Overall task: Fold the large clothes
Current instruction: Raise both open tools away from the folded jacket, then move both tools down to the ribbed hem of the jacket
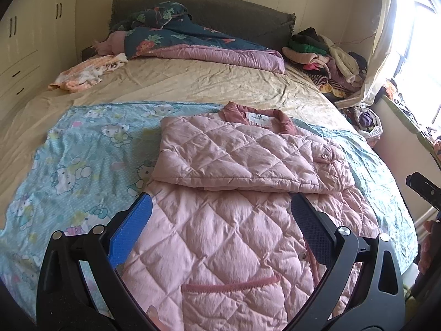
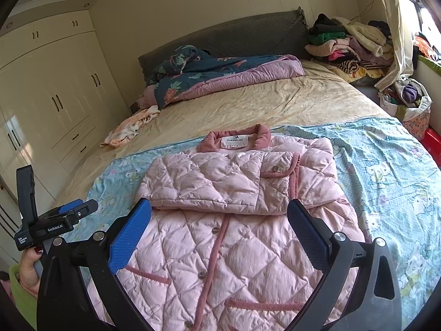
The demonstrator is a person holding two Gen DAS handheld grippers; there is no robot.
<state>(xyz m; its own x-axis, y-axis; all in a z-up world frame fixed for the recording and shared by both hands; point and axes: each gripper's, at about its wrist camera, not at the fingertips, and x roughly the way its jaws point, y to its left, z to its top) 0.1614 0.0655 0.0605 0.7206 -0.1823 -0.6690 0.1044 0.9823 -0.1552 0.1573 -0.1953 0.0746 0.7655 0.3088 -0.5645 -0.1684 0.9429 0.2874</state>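
both wrist views low over the bed [image 1: 193, 82], sharing the jacket [image 1: 234, 220]

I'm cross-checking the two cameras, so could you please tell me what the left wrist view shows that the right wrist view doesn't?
Only the left wrist view shows the bright window and the open left gripper from behind.

Only the right wrist view shows the jacket's front buttons, a red item beside the bed, and a hand holding the left gripper.

Both show the pink quilted jacket with sleeves folded across, the cartoon-print sheet, the clothes pile and the wardrobe.
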